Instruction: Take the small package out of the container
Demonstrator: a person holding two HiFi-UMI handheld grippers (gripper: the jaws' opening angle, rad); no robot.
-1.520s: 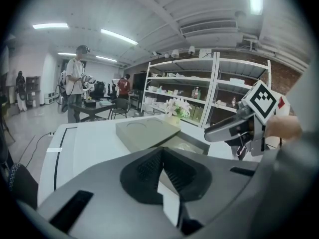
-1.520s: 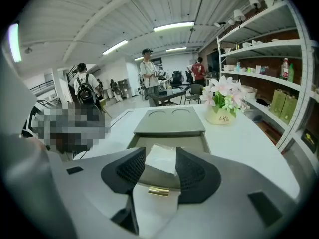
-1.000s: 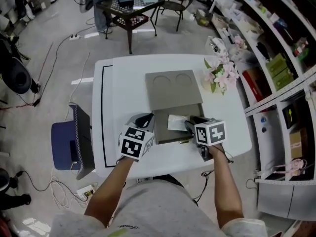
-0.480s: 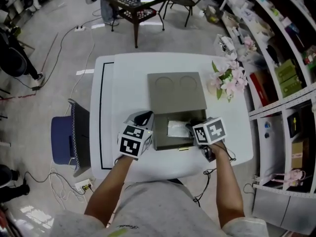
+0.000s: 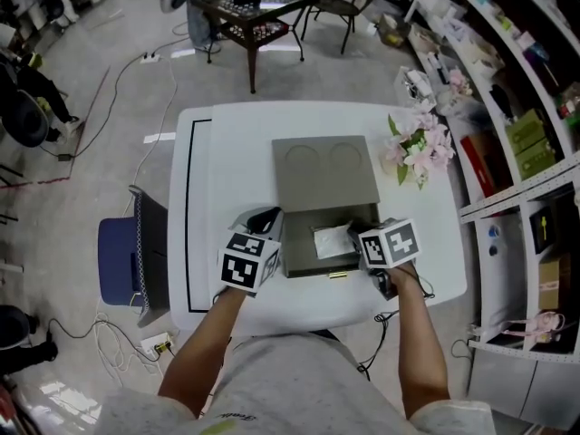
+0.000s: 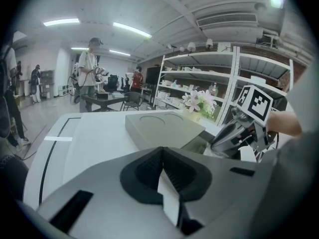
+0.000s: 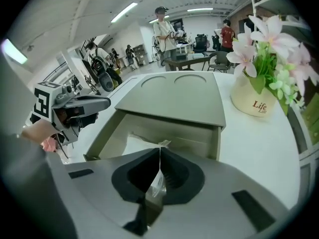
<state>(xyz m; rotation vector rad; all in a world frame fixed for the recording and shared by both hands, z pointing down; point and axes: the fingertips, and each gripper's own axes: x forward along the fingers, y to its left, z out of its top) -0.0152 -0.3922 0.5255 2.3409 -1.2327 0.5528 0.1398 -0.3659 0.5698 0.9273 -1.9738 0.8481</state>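
My right hand-held gripper (image 7: 159, 152) pinches the edge of the small package (image 7: 138, 145) inside the open grey container (image 7: 100, 137) on the desk (image 5: 227, 152). My left hand-held gripper (image 6: 162, 156) is pressed together.

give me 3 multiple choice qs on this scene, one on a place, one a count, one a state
1. Where does the flower pot stand relative to the container?
A. on top of it
B. beside it on the table
C. inside it

2. How many round recesses mark the container's top?
A. one
B. two
C. four

3. The right hand-held gripper is:
A. wide open
B. shut on nothing
C. shut on the small package

Answers: 1 B, the pot sits on the white table next to the container. 2 B, two circles lie side by side. 3 C, its jaws pinch the package's edge.
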